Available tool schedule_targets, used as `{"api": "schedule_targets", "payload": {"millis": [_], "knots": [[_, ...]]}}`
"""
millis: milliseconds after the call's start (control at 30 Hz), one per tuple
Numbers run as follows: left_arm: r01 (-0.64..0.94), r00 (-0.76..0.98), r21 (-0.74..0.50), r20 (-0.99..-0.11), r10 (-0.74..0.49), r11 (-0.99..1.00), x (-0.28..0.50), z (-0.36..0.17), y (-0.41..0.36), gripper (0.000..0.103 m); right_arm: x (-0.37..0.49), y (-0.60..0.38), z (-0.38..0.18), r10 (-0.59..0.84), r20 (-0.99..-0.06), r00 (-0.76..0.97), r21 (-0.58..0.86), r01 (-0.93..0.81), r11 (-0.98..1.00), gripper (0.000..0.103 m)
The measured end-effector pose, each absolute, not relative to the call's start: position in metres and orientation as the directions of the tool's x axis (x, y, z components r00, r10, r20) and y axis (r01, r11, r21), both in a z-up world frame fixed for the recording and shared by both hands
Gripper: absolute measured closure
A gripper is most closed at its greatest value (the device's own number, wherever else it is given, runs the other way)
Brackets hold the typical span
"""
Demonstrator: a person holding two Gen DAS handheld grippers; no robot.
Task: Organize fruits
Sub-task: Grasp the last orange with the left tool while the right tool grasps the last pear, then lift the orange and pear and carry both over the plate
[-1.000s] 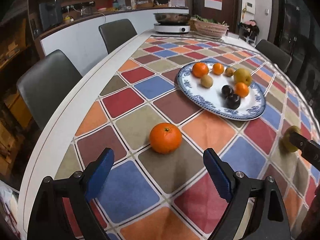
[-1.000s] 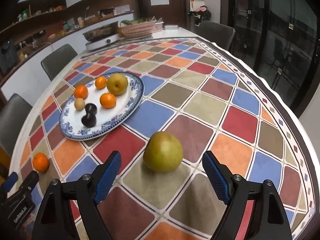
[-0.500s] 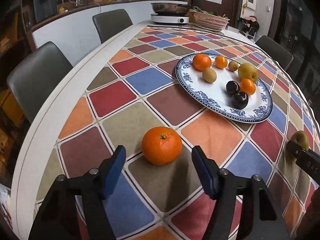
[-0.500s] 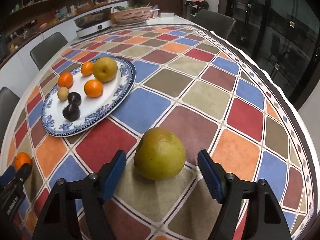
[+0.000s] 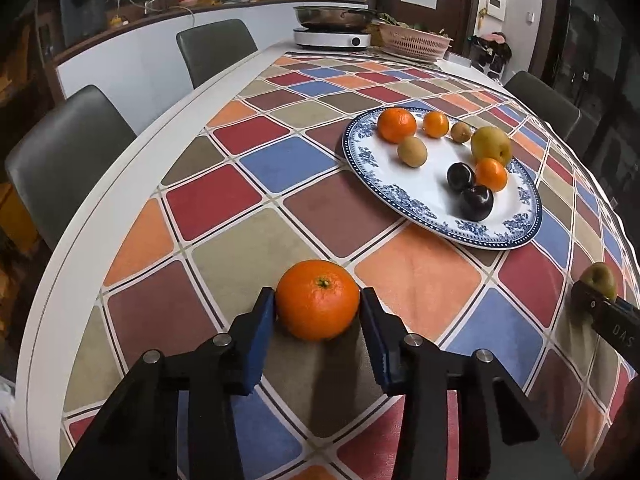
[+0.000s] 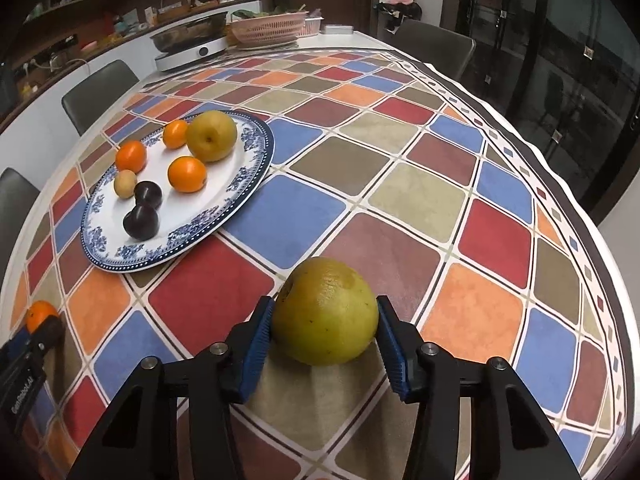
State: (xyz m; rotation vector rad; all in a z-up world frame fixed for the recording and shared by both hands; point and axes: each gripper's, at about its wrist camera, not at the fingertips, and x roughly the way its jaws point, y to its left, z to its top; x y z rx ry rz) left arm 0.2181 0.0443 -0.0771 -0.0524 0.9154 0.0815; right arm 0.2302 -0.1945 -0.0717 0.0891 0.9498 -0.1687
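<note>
My left gripper is shut on an orange that rests on the checked tablecloth; both blue pads touch its sides. My right gripper is shut on a yellow-green pear, also resting on the cloth. A blue-and-white plate lies beyond, holding several fruits: oranges, kiwis, a pear and two dark plums. The plate also shows in the right wrist view. The pear and right gripper show at the far right of the left wrist view. The orange shows at the far left of the right wrist view.
An induction cooker with a pan and a pink basket stand at the table's far end. Grey chairs line the left side, and one stands at the far right. The table edge curves near on both sides.
Both grippers have moved forward and closed: the left one onto the orange, the right one onto the pear. Both fruits still rest on the cloth.
</note>
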Motion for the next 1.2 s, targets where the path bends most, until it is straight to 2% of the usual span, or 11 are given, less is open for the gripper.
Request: {"api": "schedule_targets", "payload": {"millis": [567,1200], "knots": [[-0.057,0.636,-0.021,-0.771,0.020,0.998,0.206,-0.060,0.040,0.062,0.222,-0.193,-0.055,-0.097,-0.774,0.625,-0.013,0.138,0.990,0.053],[0.070,0.719,-0.022,-0.692,-0.065,0.997,0.176,-0.013,0.016,0.062,0.197,-0.189,-0.020,0.154,-0.710,0.687,0.139,-0.078,0.987,0.053]]}}
